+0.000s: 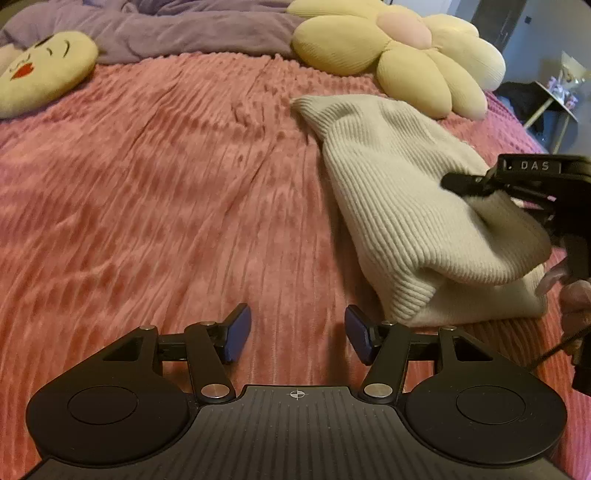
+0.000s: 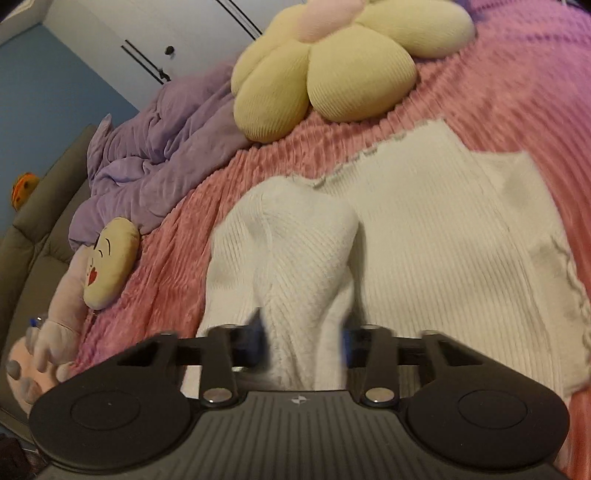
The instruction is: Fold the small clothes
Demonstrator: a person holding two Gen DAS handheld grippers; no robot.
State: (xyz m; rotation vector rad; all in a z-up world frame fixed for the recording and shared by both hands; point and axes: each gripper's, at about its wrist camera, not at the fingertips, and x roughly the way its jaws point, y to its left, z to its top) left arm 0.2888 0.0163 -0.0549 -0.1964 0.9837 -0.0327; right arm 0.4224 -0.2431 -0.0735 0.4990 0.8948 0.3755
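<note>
a flower cushion [image 1: 402,55], face pillow [image 1: 40,70] and purple duvet [image 1: 177,26] lie on pink bedspread [image 1: 147,184].

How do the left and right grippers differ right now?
The left gripper is open with nothing between its fingers; the right gripper is shut on a fold of the cream sweater. The left hangs over bare pink bedspread beside the sweater; the right sits over the sweater itself. Both have blue pads.

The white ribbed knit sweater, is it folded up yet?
Partly folded. The white ribbed knit sweater has one part doubled over, pinched in the right gripper.
</note>
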